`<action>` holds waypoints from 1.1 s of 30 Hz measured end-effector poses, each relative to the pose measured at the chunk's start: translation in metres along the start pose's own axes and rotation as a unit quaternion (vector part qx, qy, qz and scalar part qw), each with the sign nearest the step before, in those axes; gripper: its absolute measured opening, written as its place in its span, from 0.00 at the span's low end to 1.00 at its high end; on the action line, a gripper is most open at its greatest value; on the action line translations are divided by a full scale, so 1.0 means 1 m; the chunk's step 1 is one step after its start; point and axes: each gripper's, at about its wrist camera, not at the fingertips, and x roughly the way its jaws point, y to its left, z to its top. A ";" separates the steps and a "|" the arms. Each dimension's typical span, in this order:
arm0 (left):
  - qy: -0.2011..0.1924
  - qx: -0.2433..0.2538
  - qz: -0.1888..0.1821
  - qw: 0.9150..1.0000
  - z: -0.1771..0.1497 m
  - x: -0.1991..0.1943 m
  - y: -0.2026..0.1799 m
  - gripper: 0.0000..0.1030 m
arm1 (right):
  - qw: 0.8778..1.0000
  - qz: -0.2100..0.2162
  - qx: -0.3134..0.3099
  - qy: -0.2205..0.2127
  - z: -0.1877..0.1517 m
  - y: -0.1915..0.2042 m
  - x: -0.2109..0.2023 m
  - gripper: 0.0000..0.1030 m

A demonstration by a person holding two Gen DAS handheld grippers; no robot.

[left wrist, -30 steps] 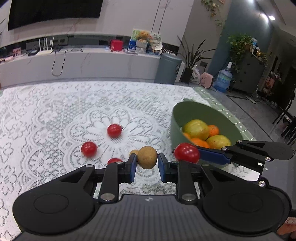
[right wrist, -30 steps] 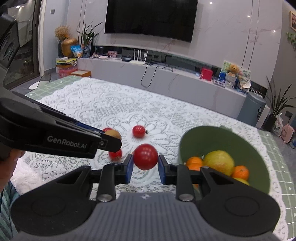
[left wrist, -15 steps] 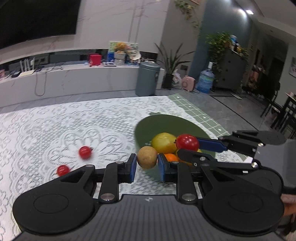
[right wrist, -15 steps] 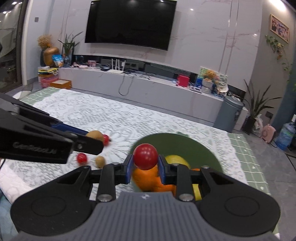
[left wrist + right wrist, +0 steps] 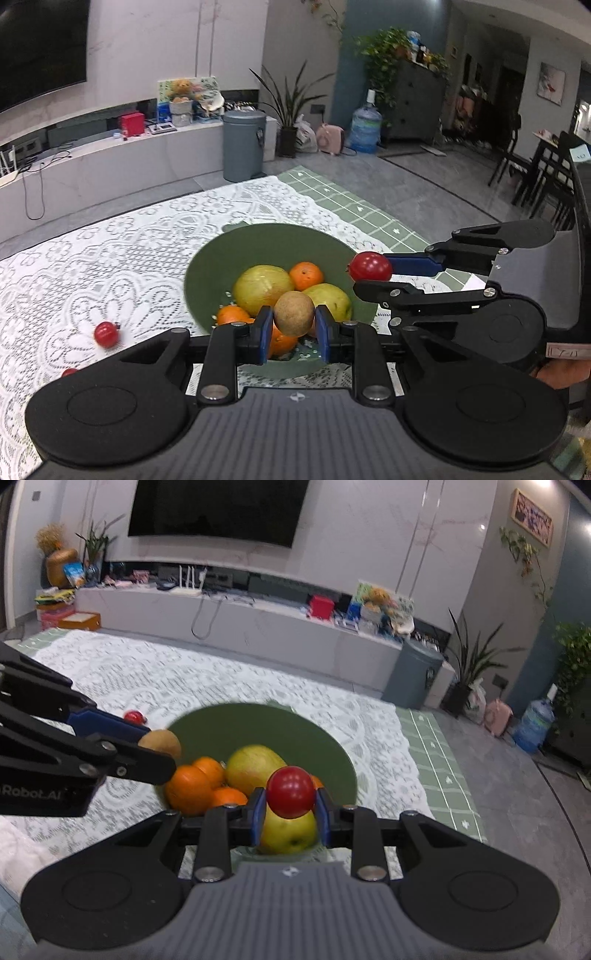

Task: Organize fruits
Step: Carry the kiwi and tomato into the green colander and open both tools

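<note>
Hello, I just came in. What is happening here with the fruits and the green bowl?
A person is sorting fruit with a gripper in each hand. The left gripper is shut on a small brown fruit, and the right gripper is shut on a red tomato. Both are held over the green bowl, which already holds oranges and yellow-green fruits. Neither piece is released yet. At least one more tomato lies on the lace tablecloth.

Matte black left gripper (image 5: 293, 334) and matching right gripper (image 5: 290, 814): blue-padded jaws, silver screws, ribbed grey housing, round black discs, white "Robot.AI" lettering.
</note>
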 end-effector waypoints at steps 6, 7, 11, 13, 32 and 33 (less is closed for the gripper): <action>0.031 0.005 -0.014 0.999 0.001 0.019 -0.004 0.27 | 0.999 0.012 0.008 0.037 0.000 -0.011 0.016 0.25; 0.036 0.001 -0.018 0.999 0.000 0.022 -0.002 0.27 | 0.999 0.013 0.006 0.040 0.001 -0.011 0.017 0.25; 0.049 -0.015 -0.029 0.998 0.000 0.032 0.004 0.27 | 0.999 0.017 -0.001 0.050 0.002 -0.008 0.024 0.25; 0.055 -0.018 -0.033 0.998 -0.001 0.035 0.005 0.27 | 0.998 0.019 -0.004 0.054 0.002 -0.008 0.028 0.25; 0.102 -0.025 -0.021 0.994 -0.009 0.062 0.013 0.27 | 0.996 0.033 -0.020 0.083 0.001 -0.001 0.051 0.25; 0.102 -0.024 -0.020 0.994 -0.009 0.062 0.013 0.27 | 0.996 0.034 -0.021 0.084 0.001 0.000 0.052 0.25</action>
